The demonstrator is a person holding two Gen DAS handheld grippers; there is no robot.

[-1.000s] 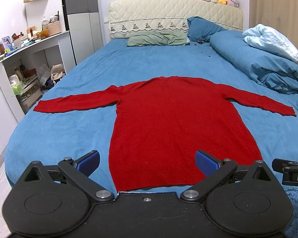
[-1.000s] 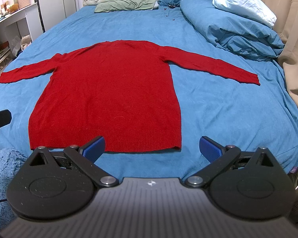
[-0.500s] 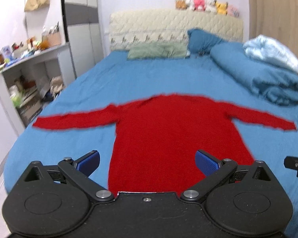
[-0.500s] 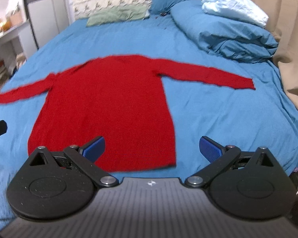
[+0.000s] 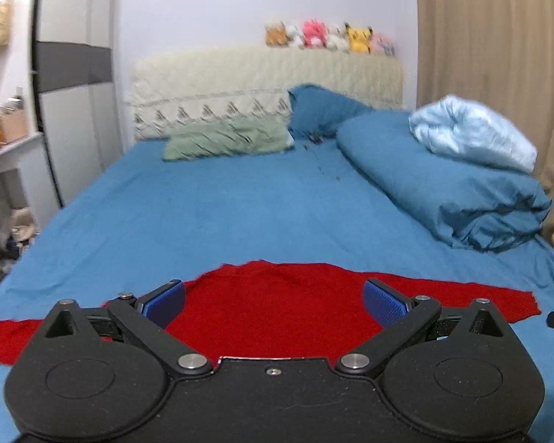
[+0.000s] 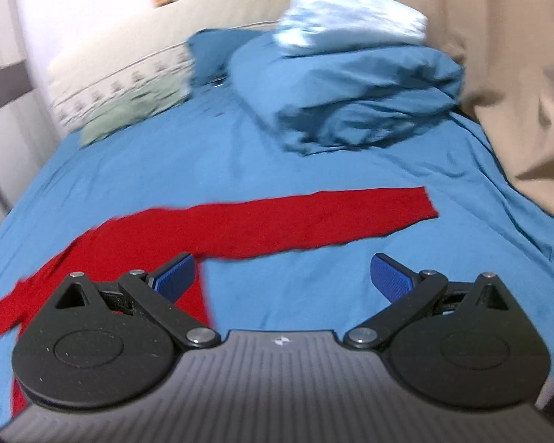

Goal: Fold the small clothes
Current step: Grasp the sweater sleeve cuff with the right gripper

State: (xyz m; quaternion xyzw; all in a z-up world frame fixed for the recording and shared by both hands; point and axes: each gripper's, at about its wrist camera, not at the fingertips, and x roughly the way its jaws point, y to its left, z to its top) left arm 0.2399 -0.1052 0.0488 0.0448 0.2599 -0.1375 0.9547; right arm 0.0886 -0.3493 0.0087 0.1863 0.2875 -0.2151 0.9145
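Note:
A red long-sleeved sweater (image 5: 273, 306) lies flat on the blue bed sheet (image 5: 221, 217), sleeves spread to both sides. My left gripper (image 5: 273, 301) is open and empty, over the sweater's upper body near the neckline. In the right wrist view the sweater's right sleeve (image 6: 314, 217) stretches across the sheet to its cuff. My right gripper (image 6: 282, 277) is open and empty, above the sheet just below that sleeve near the armpit. The sweater's lower part is hidden behind both grippers.
A rolled blue duvet (image 5: 443, 188) with a light blue blanket (image 5: 472, 136) lies along the right side. A green pillow (image 5: 225, 138) and blue pillow (image 5: 321, 110) lie at the headboard (image 5: 240, 85). A beige curtain (image 6: 498, 74) hangs right; shelves (image 5: 3, 147) stand left.
Both grippers have moved forward over the sweater from the hem toward its shoulders. The right gripper has swung right toward the right sleeve. Both stay open.

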